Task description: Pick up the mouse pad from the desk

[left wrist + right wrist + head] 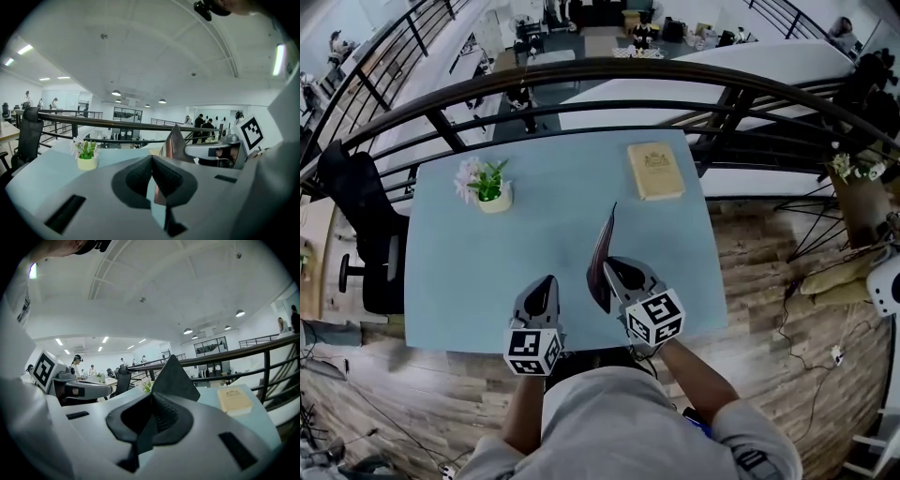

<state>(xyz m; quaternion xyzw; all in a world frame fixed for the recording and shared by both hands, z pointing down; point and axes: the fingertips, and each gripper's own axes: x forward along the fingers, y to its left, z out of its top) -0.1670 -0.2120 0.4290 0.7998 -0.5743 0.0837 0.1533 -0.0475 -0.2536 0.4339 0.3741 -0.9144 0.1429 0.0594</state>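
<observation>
The mouse pad (pixel 601 255) is a thin dark sheet, held on edge above the light blue desk (pixel 459 272). My right gripper (pixel 613 274) is shut on its near end. In the right gripper view the pad (pixel 174 376) rises as a dark triangle from between the closed jaws of that gripper (pixel 151 397). My left gripper (pixel 547 285) hovers just left of it, over the desk's near edge. Its jaws (pixel 151 160) meet with nothing between them. The left gripper view shows the pad (pixel 175 143) and the right gripper off to the right.
A small potted plant (pixel 492 183) stands at the desk's back left and a tan book (pixel 654 171) lies at the back right. A dark railing (pixel 581 70) curves behind the desk. A black office chair (pixel 366 225) sits to the left, and cables lie on the wooden floor (pixel 787 309).
</observation>
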